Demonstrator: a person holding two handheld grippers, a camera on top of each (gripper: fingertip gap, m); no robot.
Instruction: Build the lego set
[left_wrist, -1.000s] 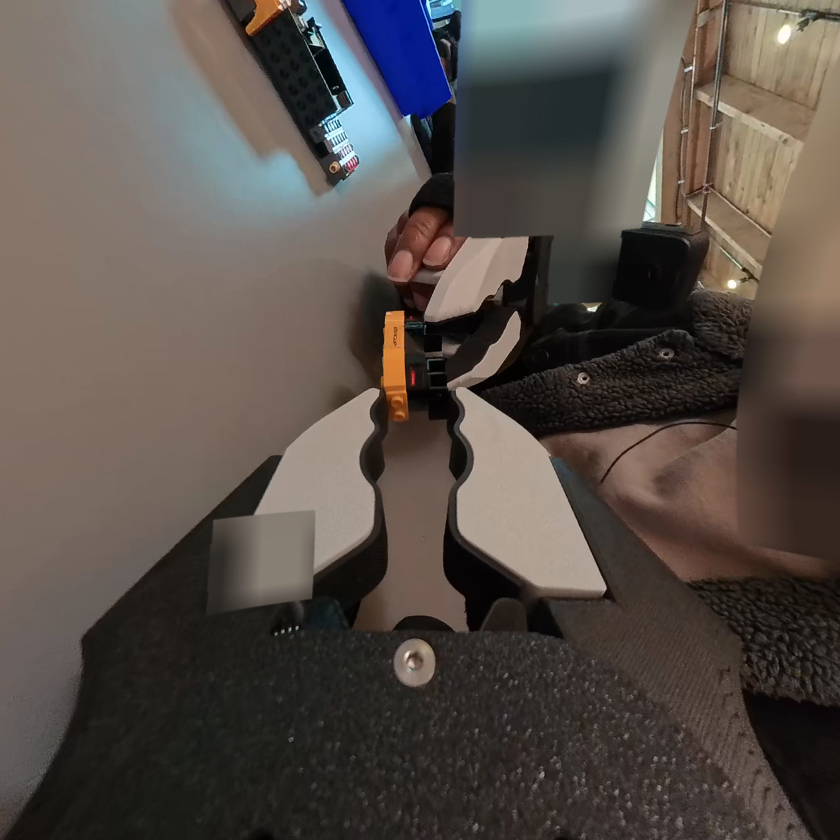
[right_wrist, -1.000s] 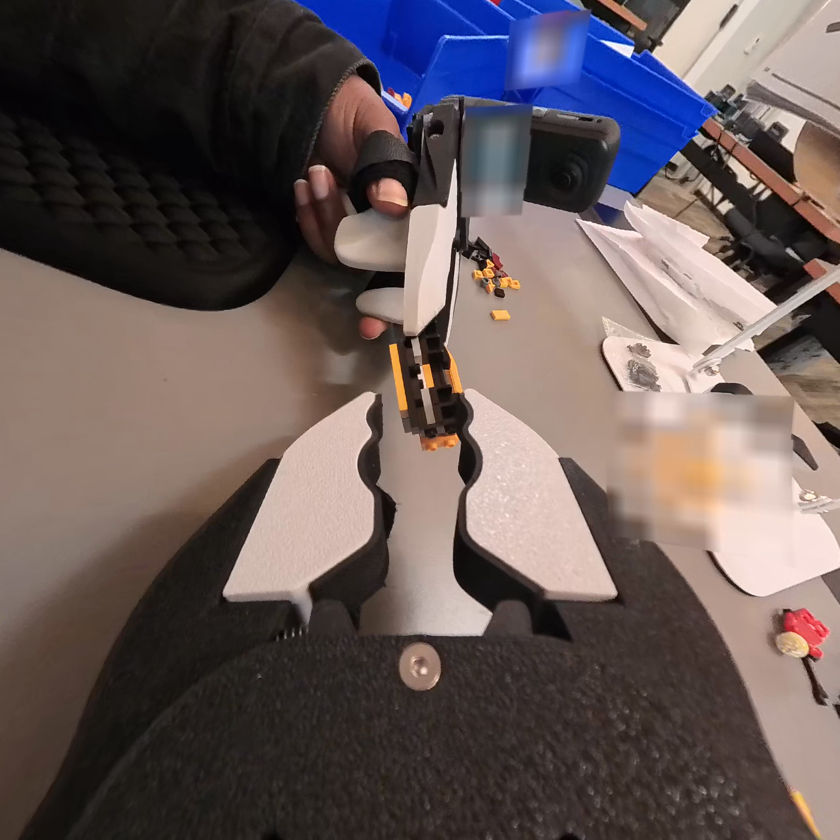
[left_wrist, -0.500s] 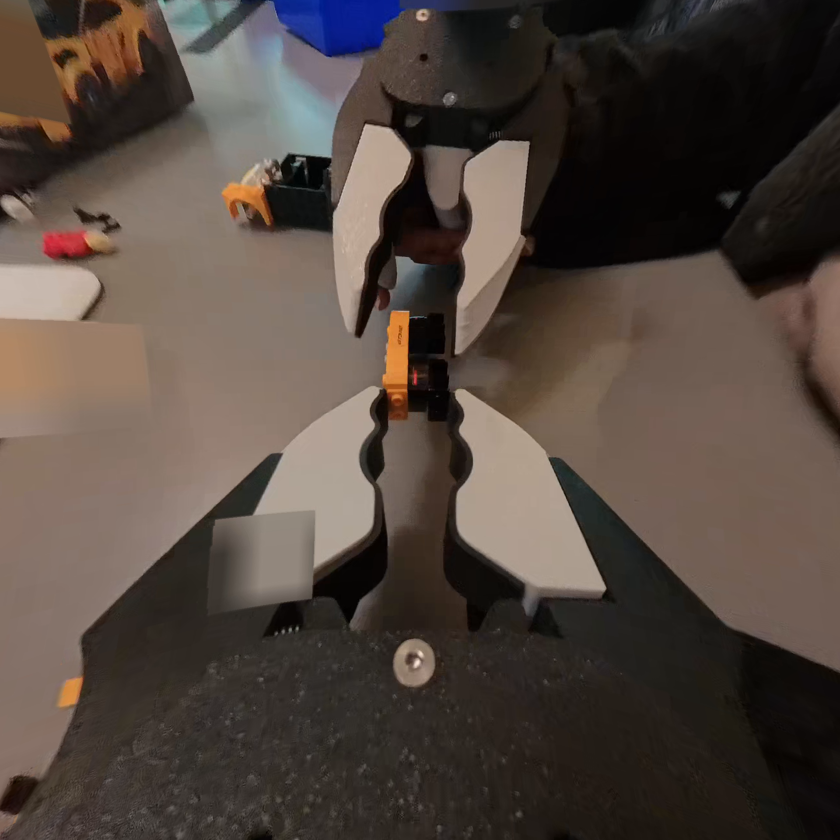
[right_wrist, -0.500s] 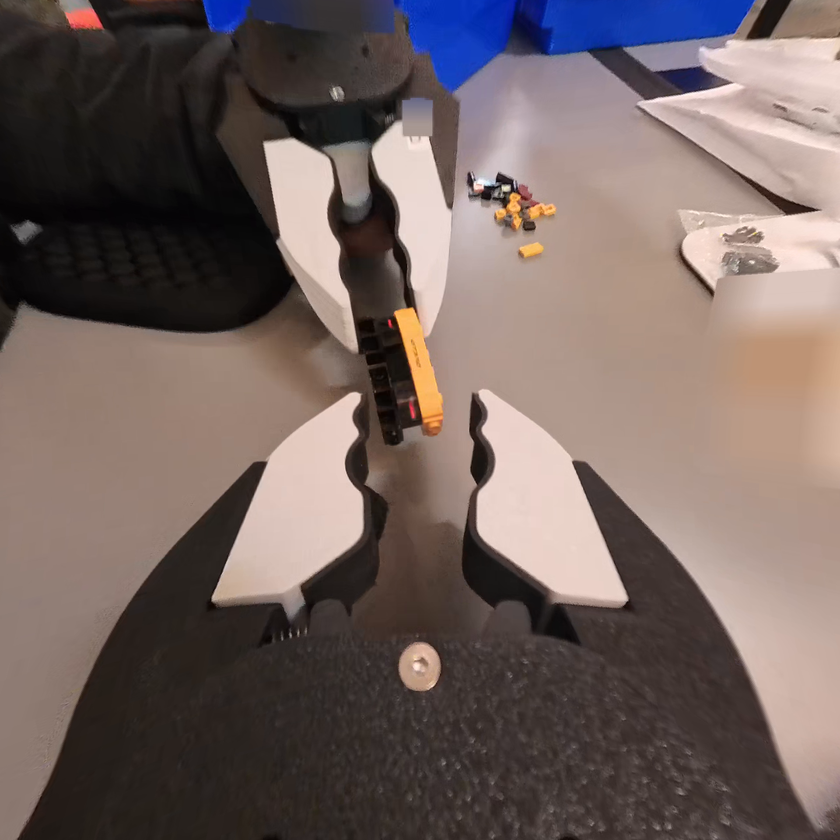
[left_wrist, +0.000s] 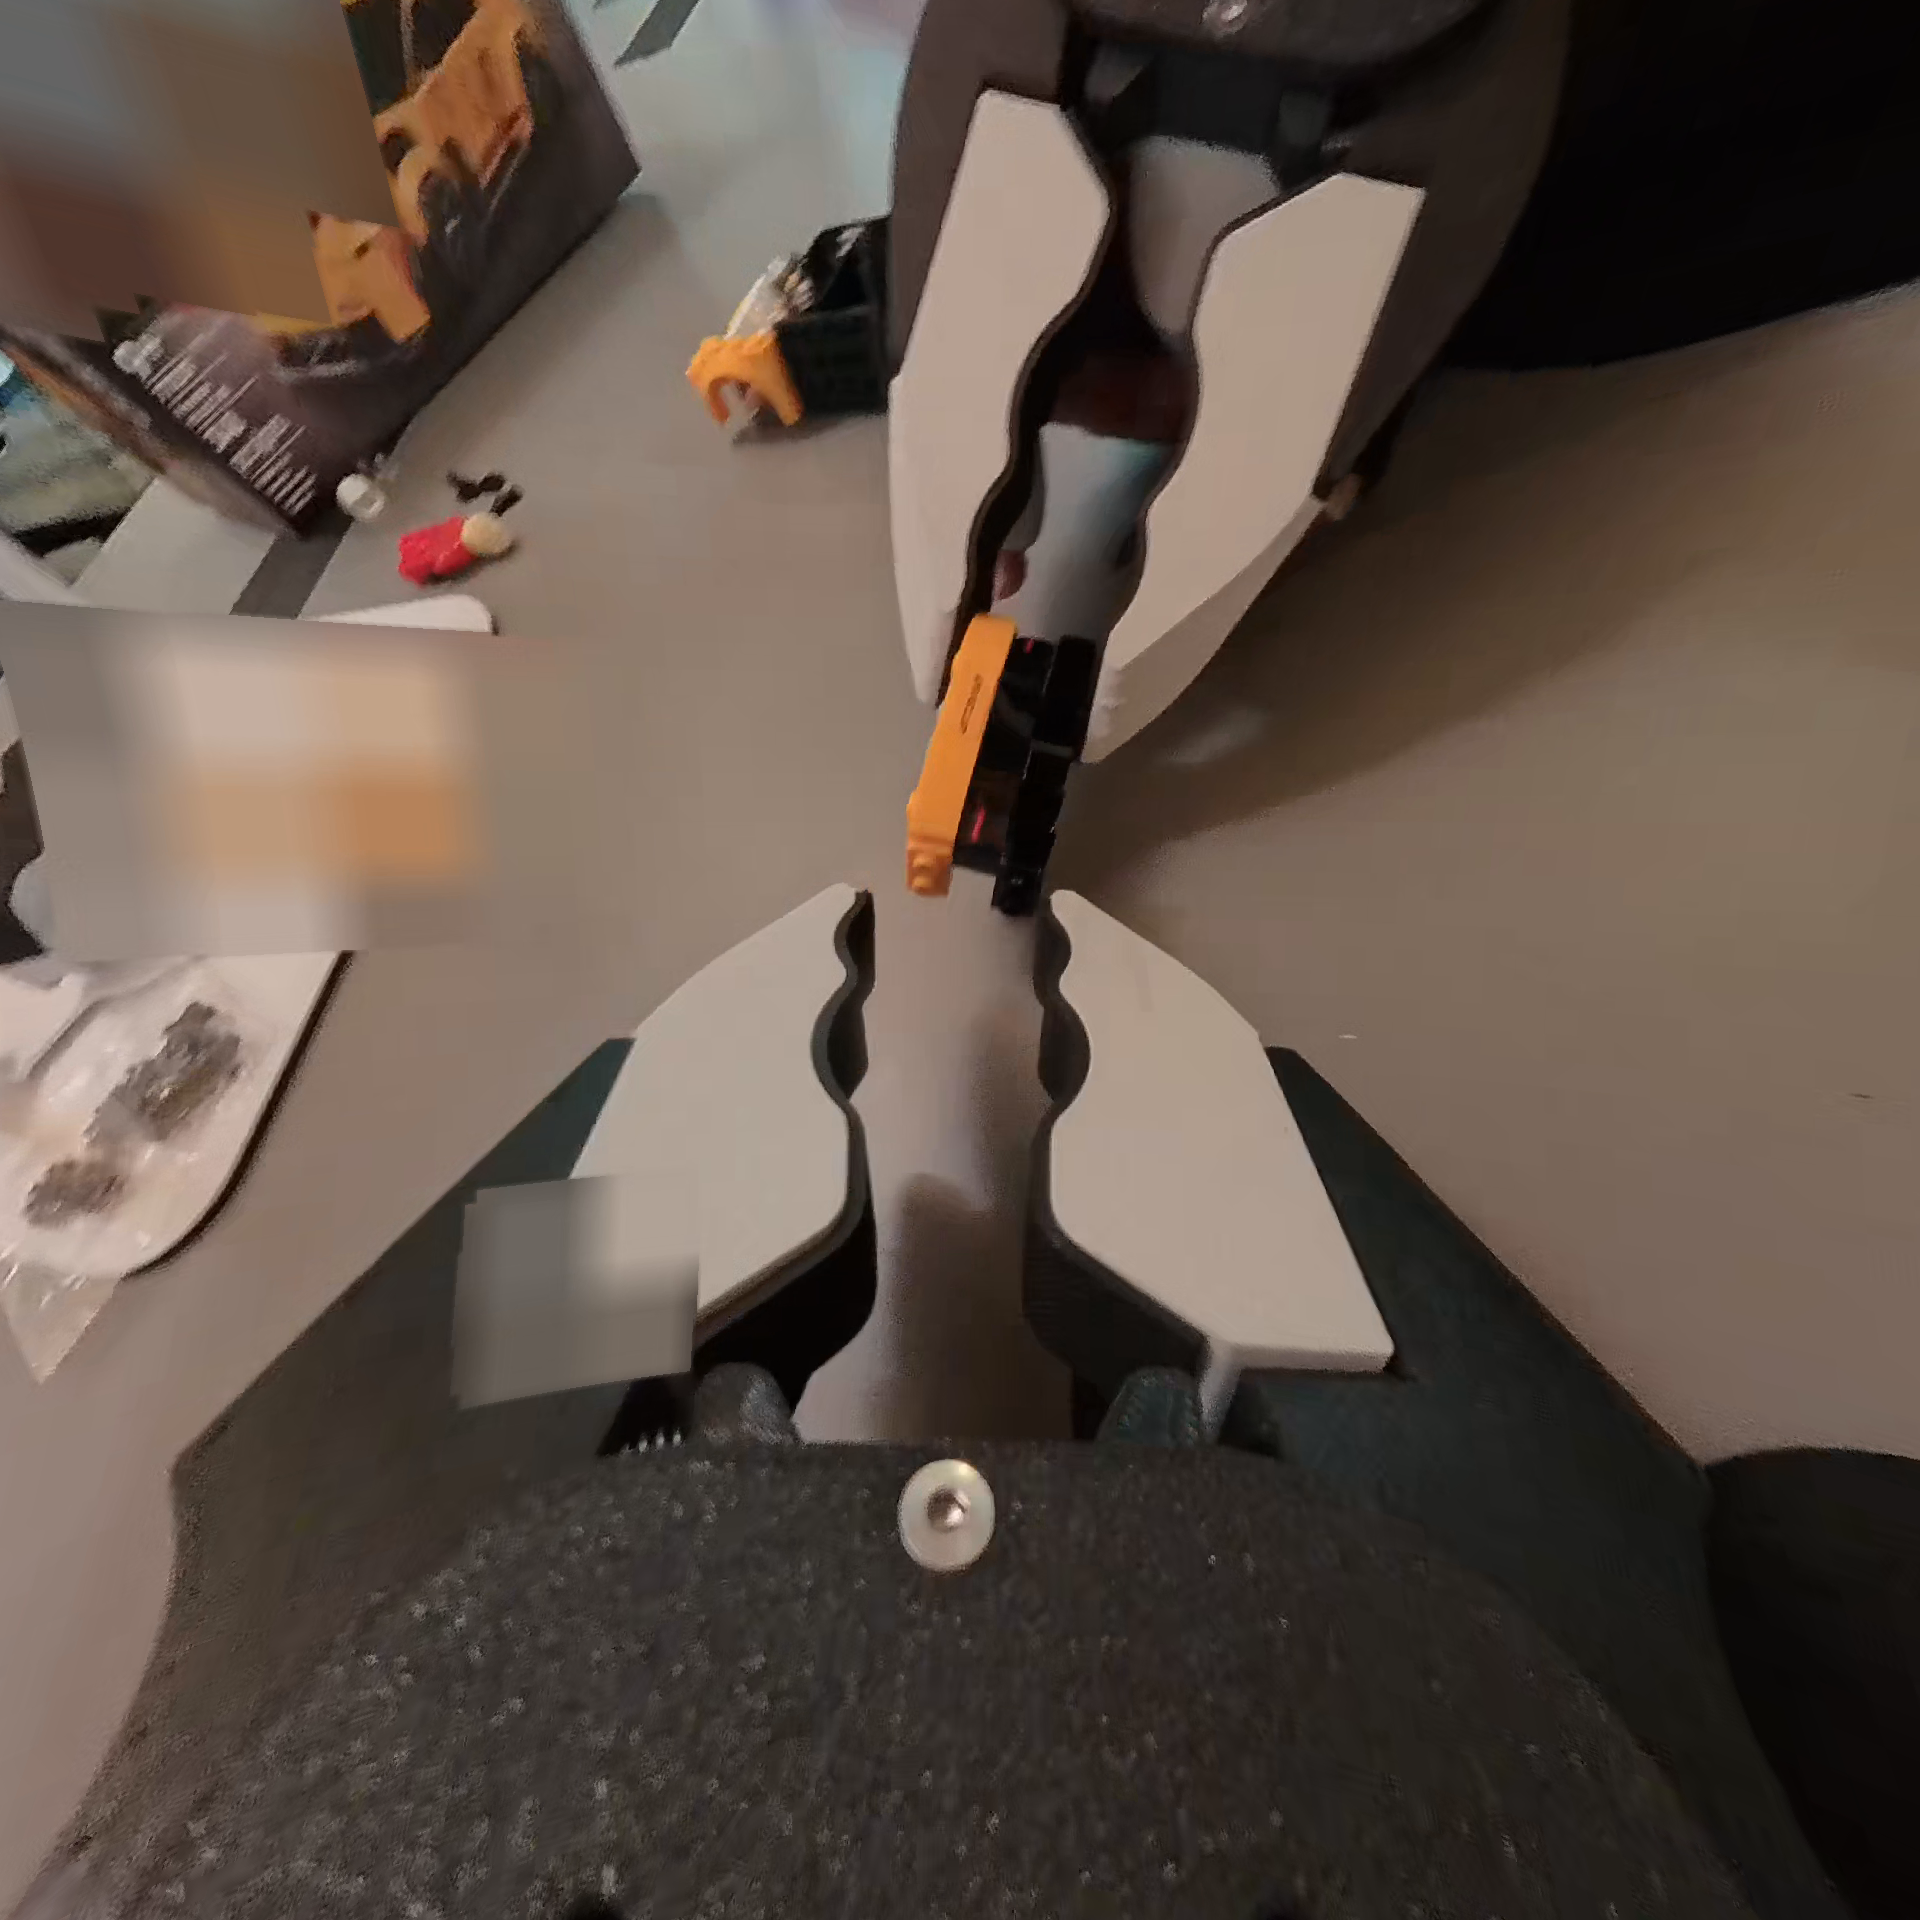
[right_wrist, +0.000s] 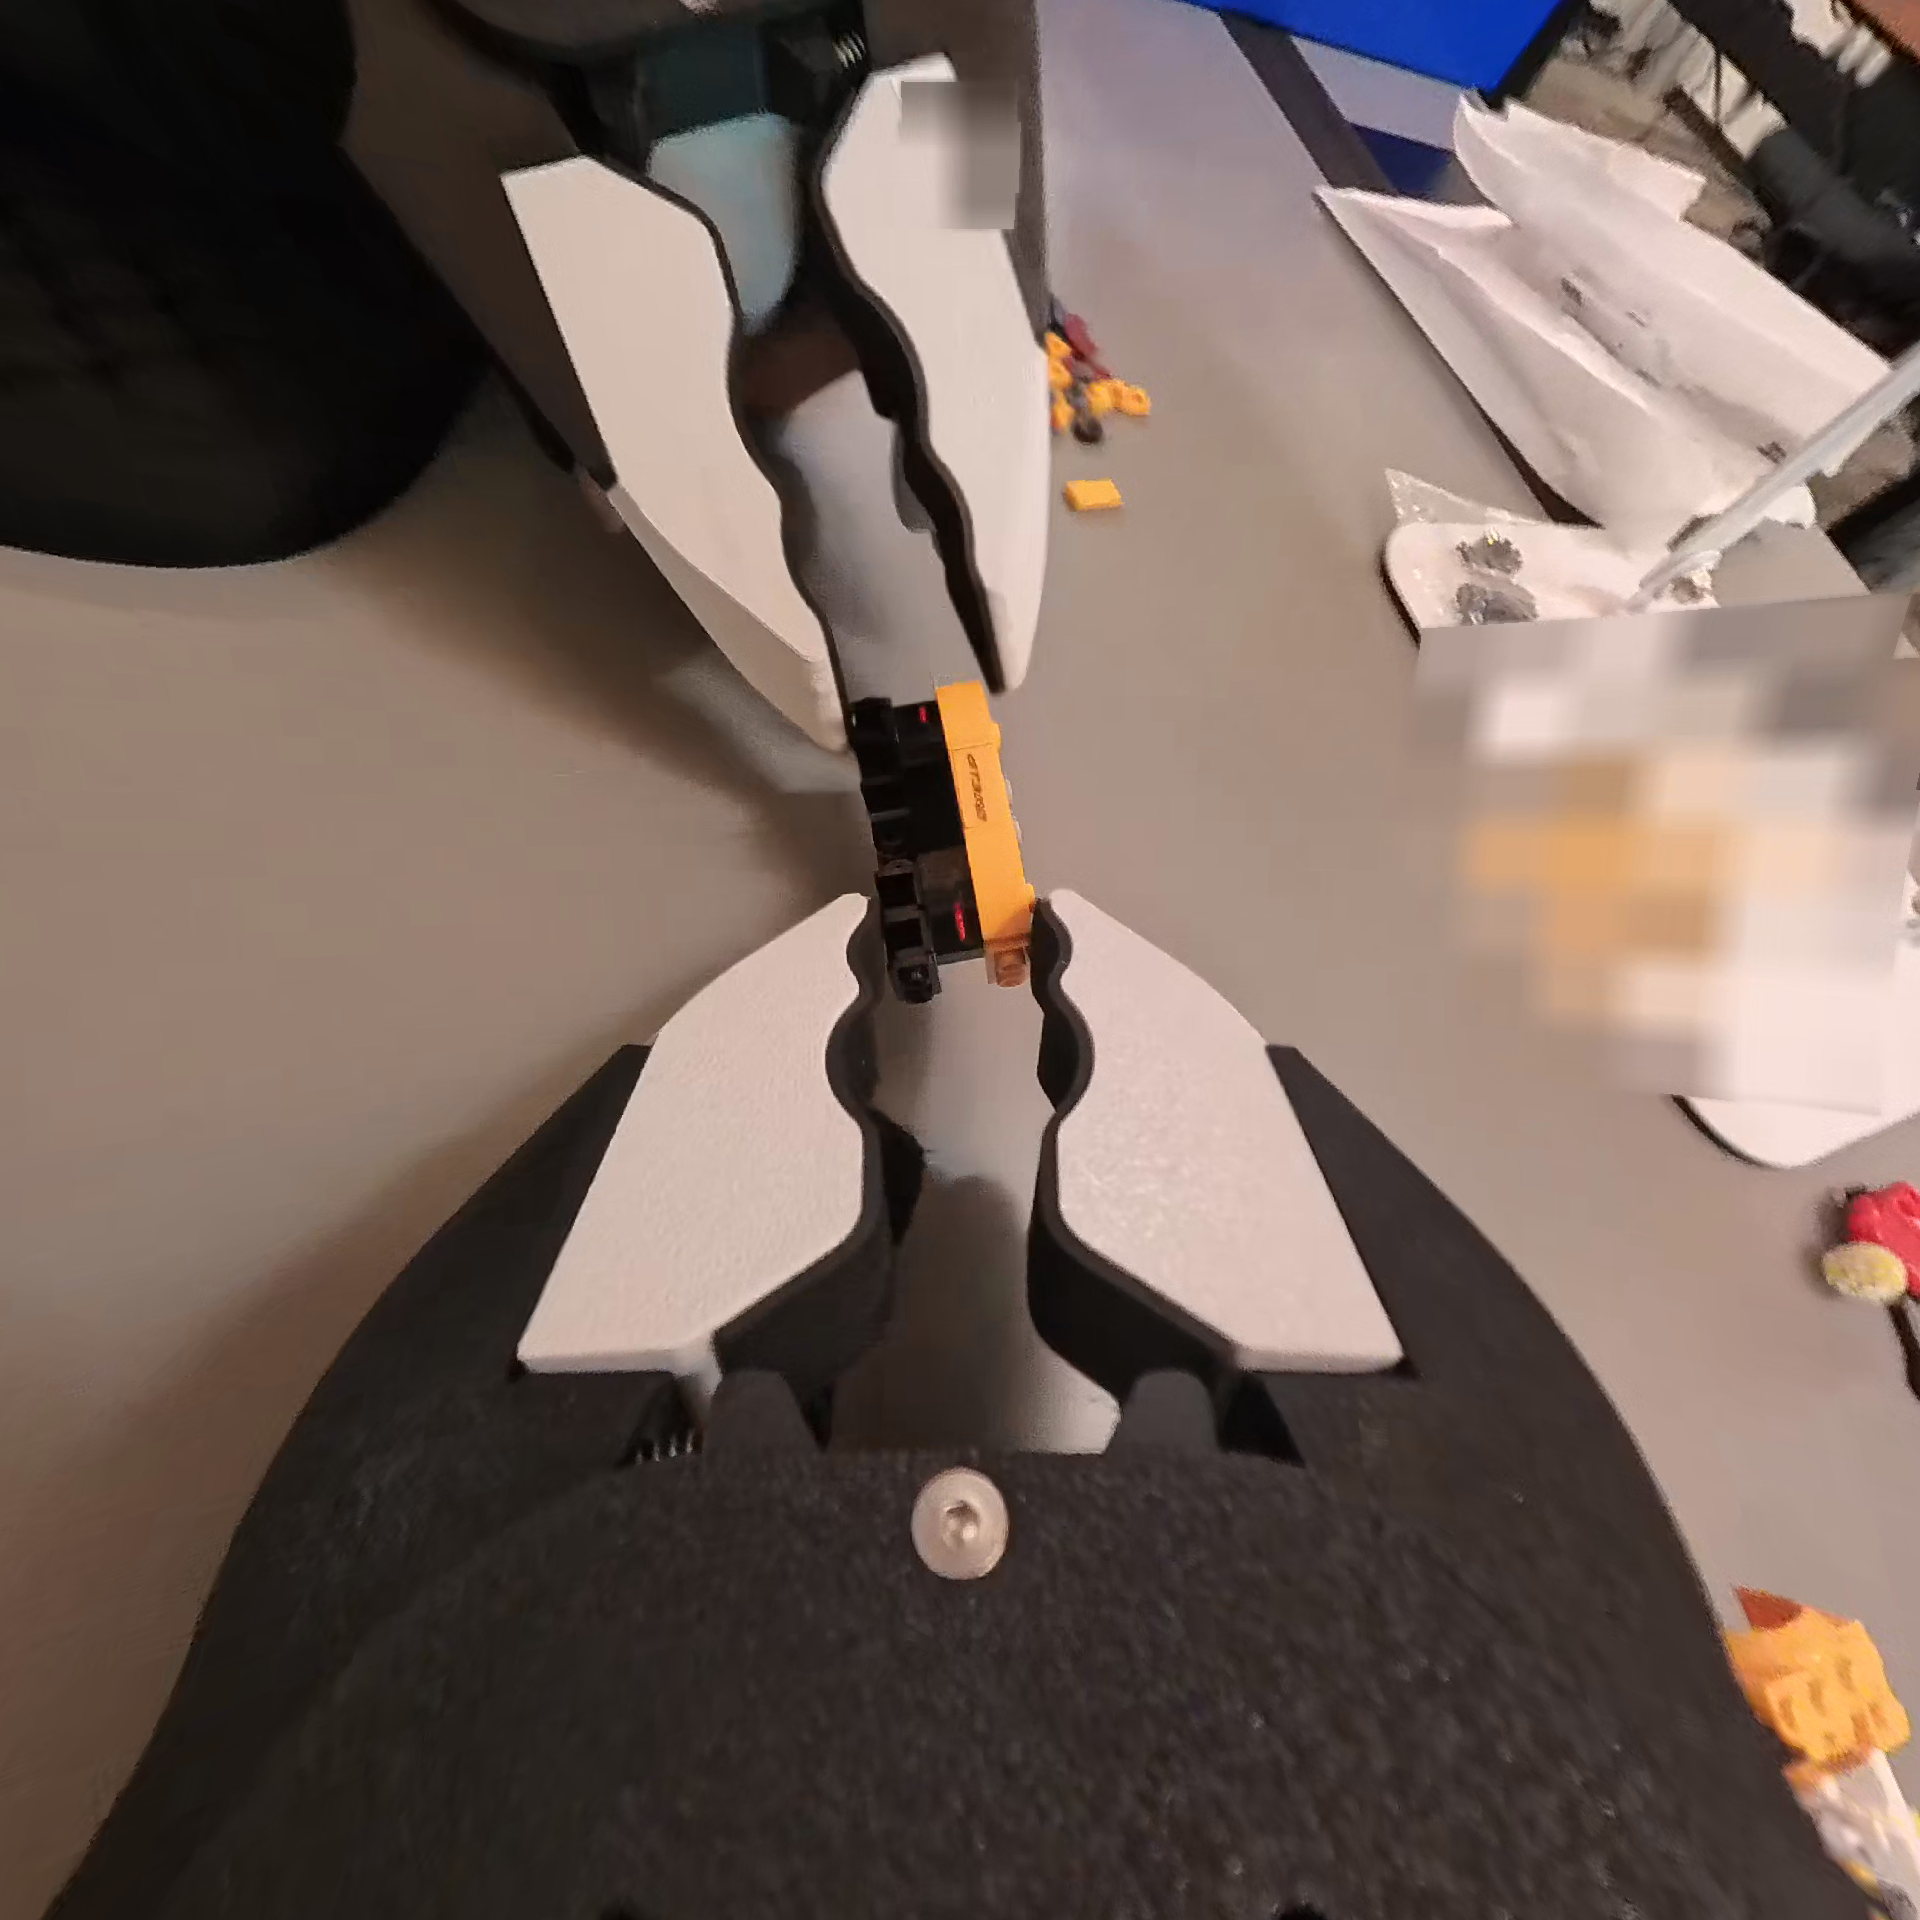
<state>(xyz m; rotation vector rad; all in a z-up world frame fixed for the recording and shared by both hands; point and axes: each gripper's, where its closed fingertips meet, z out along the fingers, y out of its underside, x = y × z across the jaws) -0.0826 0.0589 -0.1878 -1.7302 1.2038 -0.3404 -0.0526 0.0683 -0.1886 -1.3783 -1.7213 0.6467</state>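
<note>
A small orange and black lego assembly (left_wrist: 977, 769) hangs over the grey table (left_wrist: 1507, 935) between the two grippers, which face each other. My right gripper (right_wrist: 953, 909) is shut on its near end (right_wrist: 956, 821); in the left wrist view it (left_wrist: 1023, 717) holds the assembly's far end. My left gripper (left_wrist: 954, 896) is slightly open, its fingertips just short of the assembly and not touching it. It also shows in the right wrist view (right_wrist: 920, 707), at the assembly's far end.
The set box (left_wrist: 468, 208) stands at the back left, near a partly built black and orange model (left_wrist: 790, 353). A red figure piece (left_wrist: 447, 545) and a white tray with bagged parts (left_wrist: 135, 1091) lie nearby. Loose small bricks (right_wrist: 1091, 384) and white paper (right_wrist: 1558, 312) lie behind. Across from one pair of fingers to the other is roughly 4 cm. Left tips and right tips are each some 25 cm from the red figure piece (left_wrist: 447, 545).
My right gripper has closed on the assembly. My left gripper has opened a little and let it go, and the assembly now sits tilted just beyond its tips.
</note>
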